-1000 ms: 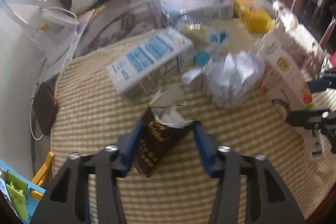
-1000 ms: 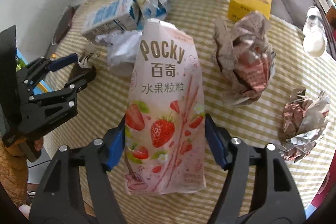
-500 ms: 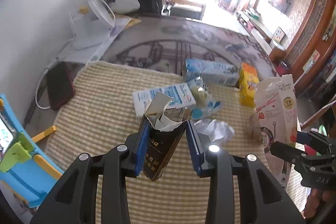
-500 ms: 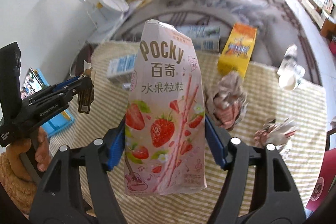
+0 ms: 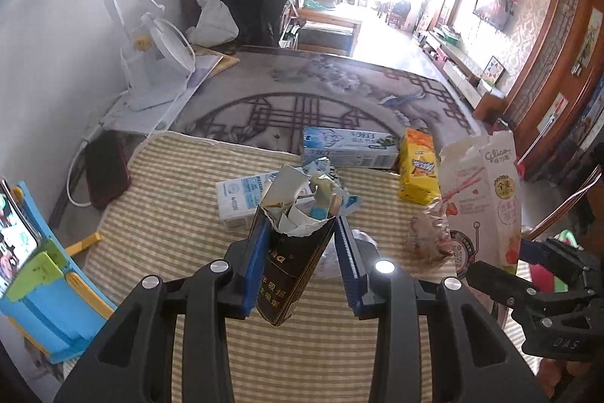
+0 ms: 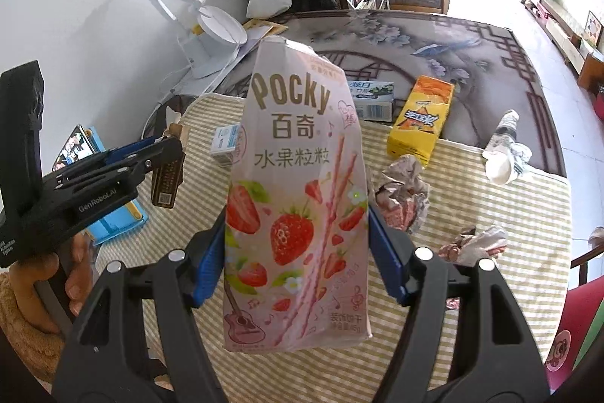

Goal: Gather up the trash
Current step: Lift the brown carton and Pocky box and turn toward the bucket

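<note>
My left gripper (image 5: 300,252) is shut on a torn black cigarette pack (image 5: 290,267) and holds it high above the striped mat (image 5: 181,214). It shows in the right wrist view at the left, with the pack (image 6: 168,172) hanging from it. My right gripper (image 6: 296,252) is shut on a pink Pocky box (image 6: 298,199), upright and lifted off the mat. That box also shows in the left wrist view (image 5: 481,199) at the right. On the mat lie a blue-white carton (image 5: 241,195), a yellow snack box (image 6: 421,116), crumpled wrappers (image 6: 402,195) and foil (image 6: 475,242).
A long toothpaste box (image 5: 349,146) lies at the mat's far edge. A crushed plastic bottle (image 6: 504,150) lies at the right. A white desk fan (image 5: 158,67), a dark phone (image 5: 105,169) with a cable and a blue stand (image 5: 41,297) sit at the left. A patterned tabletop (image 5: 302,93) stretches beyond.
Both grippers have risen well above the mat. The left closed on the cigarette pack and lifted it; the right lifted the Pocky box. The table items now look smaller and farther.
</note>
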